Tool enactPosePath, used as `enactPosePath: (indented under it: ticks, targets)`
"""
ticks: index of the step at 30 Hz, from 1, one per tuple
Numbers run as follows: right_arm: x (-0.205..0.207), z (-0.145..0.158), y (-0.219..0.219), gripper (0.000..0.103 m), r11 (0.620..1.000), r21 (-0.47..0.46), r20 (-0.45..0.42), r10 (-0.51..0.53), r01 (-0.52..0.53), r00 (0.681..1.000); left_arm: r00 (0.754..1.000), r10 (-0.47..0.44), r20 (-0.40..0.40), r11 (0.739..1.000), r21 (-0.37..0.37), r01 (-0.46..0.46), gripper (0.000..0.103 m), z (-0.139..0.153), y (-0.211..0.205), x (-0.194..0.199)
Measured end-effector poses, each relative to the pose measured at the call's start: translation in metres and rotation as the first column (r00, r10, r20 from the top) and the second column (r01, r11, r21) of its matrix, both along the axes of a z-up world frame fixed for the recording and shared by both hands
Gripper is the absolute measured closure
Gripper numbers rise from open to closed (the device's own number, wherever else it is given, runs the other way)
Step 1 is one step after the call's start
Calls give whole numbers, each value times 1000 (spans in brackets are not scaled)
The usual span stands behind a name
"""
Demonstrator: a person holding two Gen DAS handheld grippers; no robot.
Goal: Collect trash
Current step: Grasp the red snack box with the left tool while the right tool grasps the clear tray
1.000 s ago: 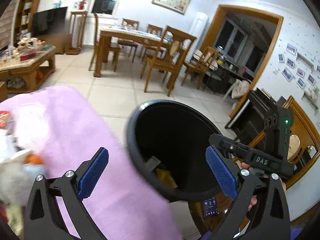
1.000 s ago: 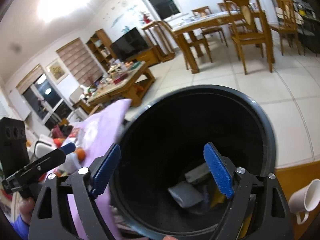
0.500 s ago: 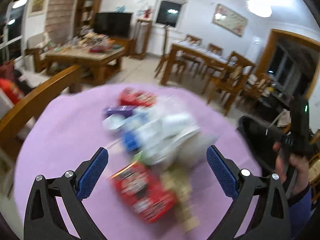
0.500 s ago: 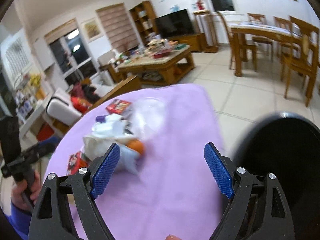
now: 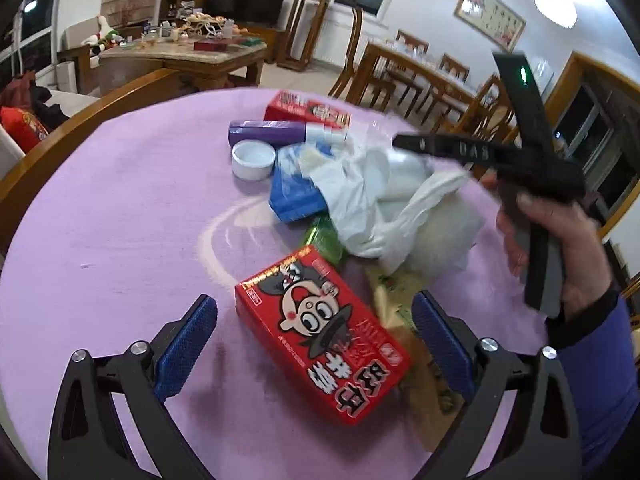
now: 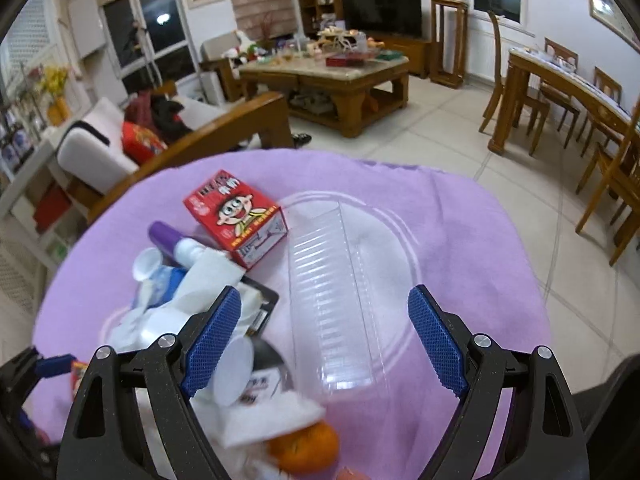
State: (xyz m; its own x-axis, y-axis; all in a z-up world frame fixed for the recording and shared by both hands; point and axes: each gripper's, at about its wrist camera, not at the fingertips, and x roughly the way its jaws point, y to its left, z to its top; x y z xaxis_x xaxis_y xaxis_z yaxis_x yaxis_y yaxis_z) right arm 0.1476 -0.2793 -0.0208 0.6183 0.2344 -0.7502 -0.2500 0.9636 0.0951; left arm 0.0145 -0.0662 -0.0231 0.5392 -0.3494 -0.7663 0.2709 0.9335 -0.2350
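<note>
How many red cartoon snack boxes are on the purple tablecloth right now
2. One red box lies nearest, between the open left gripper's fingers; the other red box sits at the pile's far side, behind the purple tube. More could be hidden under the white bag.

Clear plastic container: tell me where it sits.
In the right wrist view the clear plastic container lies on the purple cloth, right of the red carton, ahead of the right gripper.

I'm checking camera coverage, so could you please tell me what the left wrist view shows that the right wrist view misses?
Only the left wrist view shows the near red box lying whole between its open fingers and the green wrapper. Only the right wrist view shows the clear tray and the orange. Both show the far red box, purple tube and white bag.
</note>
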Motion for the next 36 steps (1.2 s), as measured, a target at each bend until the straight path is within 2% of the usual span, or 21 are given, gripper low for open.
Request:
enactPosePath:
  ticks: [1,3,5,8,10,12,15,19,24,26,28,29,30,34,35,36]
  targets:
    - [2,-4,0,27,1000,2,-9,1,-1,1000,1000,-4,-17,1000,12,4,20,-6,0,1]
    - [10,-10,0,39,1000,15,-25,4,-4,1000,1000,-5,-20,1000,-4,5,23,-7,6,-1]
    - [16,-15,2,45,1000,6,-36,5,-5,999,1000,-7,-20,1000,-10,7,26,-6,13,-3]
    - [18,-19,-1,65,998,58,-52,16,-13,999,1000,-17,-15,1000,-12,17,34,-2,20,-8]
    - [15,-18,-6,73,998,56,-43,8,-5,999,1000,-17,-5,1000,-11,17,40,2,26,-9]
    - [8,-15,-13,89,997,79,-32,10,-7,999,1000,-10,20,1000,9,10,47,7,27,-12]
    - [-8,-3,-21,93,992,126,14,0,-2,1000,999,-1,40,1000,-15,1,49,14,33,-12]
    - [-41,20,-33,96,984,176,81,-5,-9,997,994,12,109,999,-52,-7,49,34,40,-19]
    - [-69,40,-39,97,984,172,122,15,-36,992,986,27,163,998,-67,-16,49,55,34,-24]
    - [-68,38,-38,96,989,144,104,26,-41,994,984,30,175,997,-74,-17,49,62,31,-24]
    - [-63,32,-33,87,988,142,71,44,-54,996,982,23,186,997,-75,-10,49,68,26,-27]
    - [-59,28,-30,78,990,131,59,49,-56,997,982,20,189,997,-73,-6,49,69,24,-30]
    - [-53,23,-25,76,993,106,44,44,-48,998,982,15,190,997,-73,-1,49,70,22,-31]
    - [-26,-3,-15,77,997,66,-39,51,-48,998,981,3,196,997,-77,12,49,71,19,-35]
    - [-23,-7,-12,89,997,54,-47,51,-49,998,980,-1,199,997,-78,17,49,71,18,-35]
    - [-22,-10,-10,96,997,54,-51,56,-53,997,979,-4,202,997,-78,20,49,71,17,-36]
